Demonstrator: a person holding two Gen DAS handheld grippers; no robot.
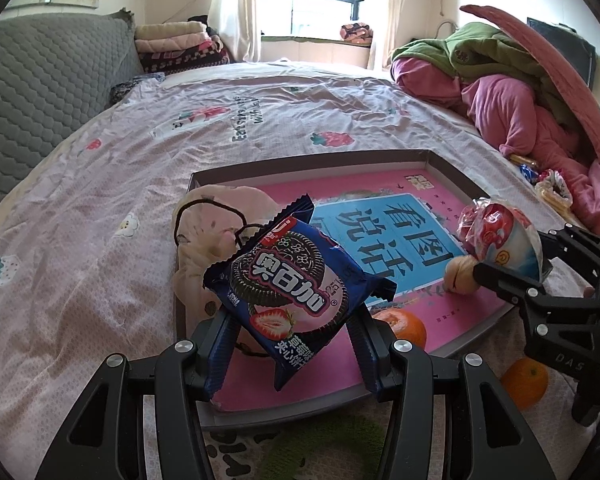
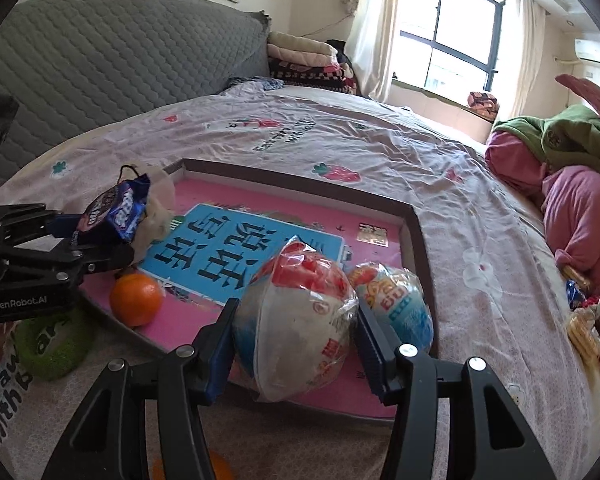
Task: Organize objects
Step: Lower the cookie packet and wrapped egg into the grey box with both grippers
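Left tongs (image 1: 292, 344): clamped on cookie packet (image 1: 292, 284), above tray's (image 1: 452, 168) near-left part.
Right tongs (image 2: 296, 344): gripping wrapped cup (image 2: 296, 316), tray directly beneath.

Tray (image 1: 452, 168) on bed (image 1: 100, 208), orange (image 1: 406, 326) in tray

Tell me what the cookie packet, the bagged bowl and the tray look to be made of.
Cookie packet, in the left gripper: glossy printed plastic film, with crimped zigzag ends and crinkles.
Bagged bowl, in the right gripper: clear thin plastic wrap with wrinkles and glare; the bowl itself looks like printed paper or foam, hard to tell.
Tray: likely cardboard, going by its thin, matte grey folded walls.
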